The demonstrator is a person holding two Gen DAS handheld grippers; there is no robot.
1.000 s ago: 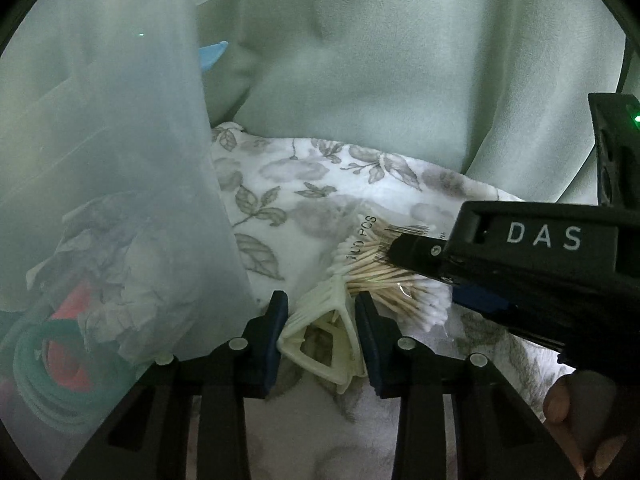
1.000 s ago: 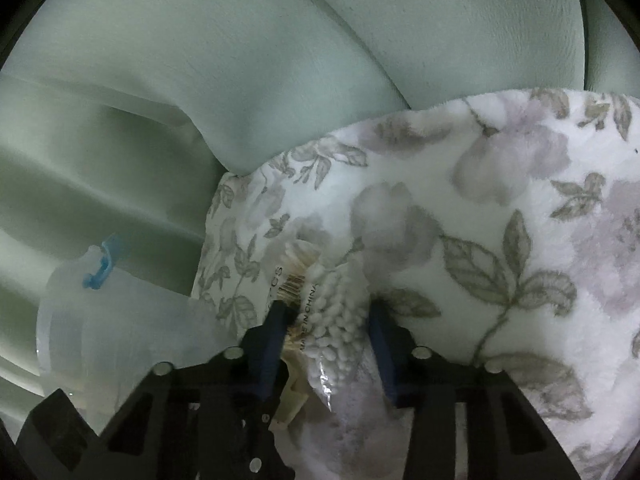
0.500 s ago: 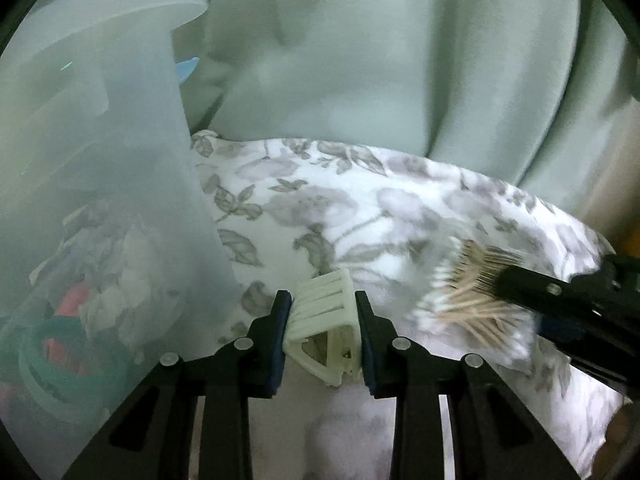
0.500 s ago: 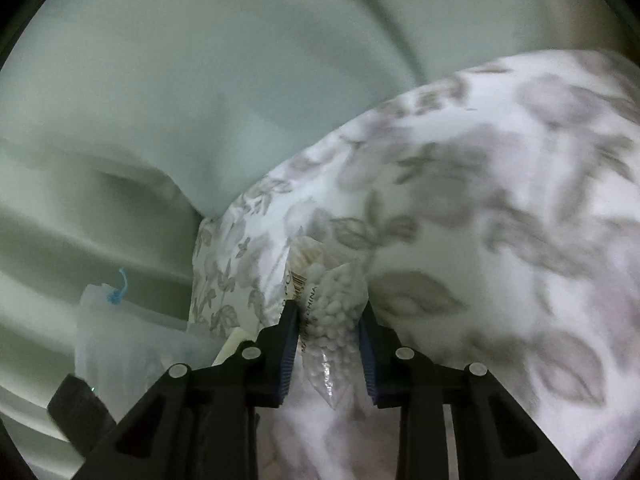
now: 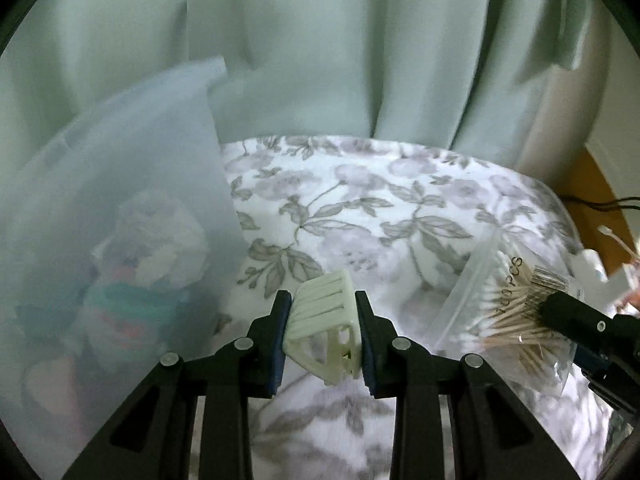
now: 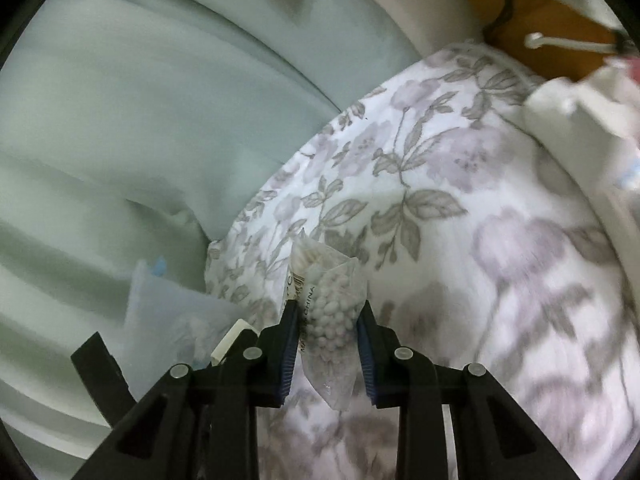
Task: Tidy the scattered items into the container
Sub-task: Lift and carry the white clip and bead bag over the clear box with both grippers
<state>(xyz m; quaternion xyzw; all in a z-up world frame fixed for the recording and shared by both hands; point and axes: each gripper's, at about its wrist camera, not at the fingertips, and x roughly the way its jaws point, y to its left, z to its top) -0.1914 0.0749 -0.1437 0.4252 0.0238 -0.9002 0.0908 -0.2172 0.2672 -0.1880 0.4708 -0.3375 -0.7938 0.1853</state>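
Left claw (image 5: 320, 330) clamped on cream hair claw clip (image 5: 323, 330), held btwn blue pads above floral blanket (image 5: 360, 208). Translucent plastic container (image 5: 120, 216) just left of it, w/ crumpled paper (image 5: 160, 236) & teal ring (image 5: 132, 300) inside. Right claw (image 6: 328, 342) closed on bag of cotton swabs (image 6: 328, 316), bag upright btwn fingers; same bag (image 5: 516, 312) at right edge in left cam. Pale green curtain (image 6: 140, 100) behind.
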